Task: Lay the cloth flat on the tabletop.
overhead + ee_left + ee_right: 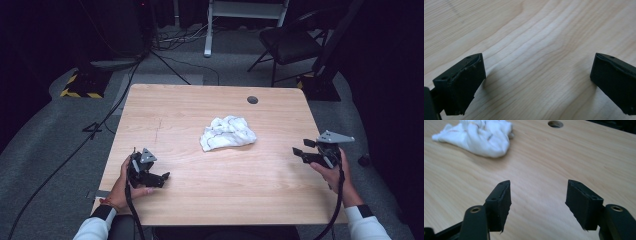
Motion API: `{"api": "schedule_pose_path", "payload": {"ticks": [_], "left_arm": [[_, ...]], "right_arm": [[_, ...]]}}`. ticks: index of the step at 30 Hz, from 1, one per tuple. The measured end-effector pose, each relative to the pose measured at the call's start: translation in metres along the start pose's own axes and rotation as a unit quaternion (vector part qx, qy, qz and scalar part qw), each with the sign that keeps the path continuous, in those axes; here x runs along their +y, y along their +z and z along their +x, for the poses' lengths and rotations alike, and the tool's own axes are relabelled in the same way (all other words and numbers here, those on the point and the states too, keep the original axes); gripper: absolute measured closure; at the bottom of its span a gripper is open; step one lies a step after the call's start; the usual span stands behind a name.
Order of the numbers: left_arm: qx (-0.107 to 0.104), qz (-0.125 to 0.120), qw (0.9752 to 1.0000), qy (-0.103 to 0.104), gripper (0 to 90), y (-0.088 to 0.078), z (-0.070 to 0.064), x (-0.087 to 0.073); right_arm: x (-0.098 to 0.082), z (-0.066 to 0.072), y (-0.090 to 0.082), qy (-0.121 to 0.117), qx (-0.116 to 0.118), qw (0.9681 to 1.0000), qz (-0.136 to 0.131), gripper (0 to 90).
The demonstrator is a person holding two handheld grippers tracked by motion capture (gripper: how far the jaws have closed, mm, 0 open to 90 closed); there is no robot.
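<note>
Ahead of your right gripper [537, 205], past its fingers and off to their left, the crumpled white cloth [477, 136] lies on the wooden worktop [200, 200], well apart from both hands. Those fingers stand spread with nothing between them. Your left gripper [536, 82] hangs low over bare wood, its fingers [461, 85] also wide apart and empty.

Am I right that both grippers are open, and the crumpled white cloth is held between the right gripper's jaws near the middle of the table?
Not quite. The crumpled white cloth lies loose on the table, apart from both grippers. In the right gripper view, the right gripper stands open with bare wood between its jaws. The left gripper is open too.
</note>
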State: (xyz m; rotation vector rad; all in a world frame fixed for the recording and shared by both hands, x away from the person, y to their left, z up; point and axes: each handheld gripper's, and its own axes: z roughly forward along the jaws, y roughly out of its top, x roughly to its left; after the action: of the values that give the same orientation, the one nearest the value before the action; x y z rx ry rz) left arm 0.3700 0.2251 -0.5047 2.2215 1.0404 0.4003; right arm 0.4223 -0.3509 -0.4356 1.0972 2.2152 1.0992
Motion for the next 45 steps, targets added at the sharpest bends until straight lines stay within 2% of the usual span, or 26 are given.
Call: {"api": "schedule_pose_path", "payload": {"ticks": [3, 4, 5, 7, 8, 9, 14, 17, 18, 23, 27, 31, 35, 36, 37, 41, 43, 45], "left_arm": [[-0.024, 0.004, 0.9996, 0.011, 0.1, 0.002, 0.002, 0.002], [-0.027, 0.004, 0.9995, 0.017, 0.0, 0.003, 0.003, 0.003], [-0.030, 0.005, 0.9994, 0.017, 0.0, 0.005, 0.003, 0.005], [-0.035, 0.004, 0.9991, 0.023, 0.0, 0.010, 0.000, 0.010], [-0.036, 0.004, 0.9989, 0.030, 0.0, 0.012, -0.002, 0.013], [-0.043, 0.005, 0.9986, 0.030, 0.0, 0.014, -0.003, 0.016], [-0.044, 0.005, 0.9985, 0.032, 0.0, 0.022, -0.005, 0.025], [-0.044, 0.004, 0.9984, 0.035, 0.0, 0.028, -0.007, 0.031], [-0.044, 0.003, 0.9984, 0.036, 0.3, 0.029, -0.008, 0.033], [-0.047, 0.004, 0.9981, 0.039, 0.3, 0.037, -0.012, 0.042], [-0.050, 0.004, 0.9978, 0.045, 0.4, 0.045, -0.017, 0.051], [-0.056, 0.003, 0.9973, 0.048, 0.5, 0.054, -0.024, 0.061], [-0.059, -0.001, 0.9969, 0.052, 2.9, 0.064, -0.031, 0.073], [-0.060, -0.001, 0.9968, 0.054, 5.0, 0.066, -0.032, 0.076], [-0.060, -0.002, 0.9968, 0.052, 5.0, 0.068, -0.034, 0.079], [-0.064, -0.008, 0.9967, 0.050, 10.1, 0.076, -0.038, 0.089], [-0.059, -0.015, 0.9970, 0.048, 17.7, 0.079, -0.039, 0.093], [-0.061, -0.014, 0.9966, 0.053, 16.7, 0.082, -0.040, 0.096]], "right_arm": [[0.014, 0.007, 0.011, -0.012, 0.001, 0.9999, 0.005, 37.3], [0.018, 0.009, 0.015, -0.016, 0.003, 0.9999, 0.006, 37.6], [0.031, 0.016, 0.028, -0.024, 0.010, 0.9996, 0.009, 38.9], [0.037, 0.020, 0.034, -0.029, 0.012, 0.9995, 0.008, 40.6], [0.047, 0.027, 0.046, -0.039, 0.010, 0.9991, 0.012, 42.3], [0.047, 0.027, 0.046, -0.039, 0.010, 0.9991, 0.012, 42.3], [0.067, 0.047, 0.077, -0.062, 0.026, 0.9977, 0.010, 46.4], [0.077, 0.060, 0.092, -0.068, 0.043, 0.9967, 0.006, 48.8], [0.081, 0.069, 0.104, -0.083, 0.042, 0.9956, 0.013, 49.5], [0.082, 0.082, 0.124, -0.091, 0.051, 0.9942, 0.025, 50.9], [0.081, 0.091, 0.139, -0.098, 0.059, 0.9927, 0.037, 55.4], [0.078, 0.092, 0.144, -0.099, 0.058, 0.9924, 0.046, 59.3], [0.073, 0.093, 0.143, -0.101, 0.072, 0.9912, 0.046, 70.8], [0.070, 0.094, 0.141, -0.112, 0.078, 0.9895, 0.047, 76.8], [0.070, 0.094, 0.141, -0.112, 0.078, 0.9895, 0.047, 76.8], [0.066, 0.093, 0.133, -0.120, 0.083, 0.9884, 0.040, 80.9], [0.063, 0.093, 0.125, -0.126, 0.089, 0.9875, 0.036, 82.1], [0.059, 0.093, 0.118, -0.127, 0.096, 0.9867, 0.033, 84.7]]}}
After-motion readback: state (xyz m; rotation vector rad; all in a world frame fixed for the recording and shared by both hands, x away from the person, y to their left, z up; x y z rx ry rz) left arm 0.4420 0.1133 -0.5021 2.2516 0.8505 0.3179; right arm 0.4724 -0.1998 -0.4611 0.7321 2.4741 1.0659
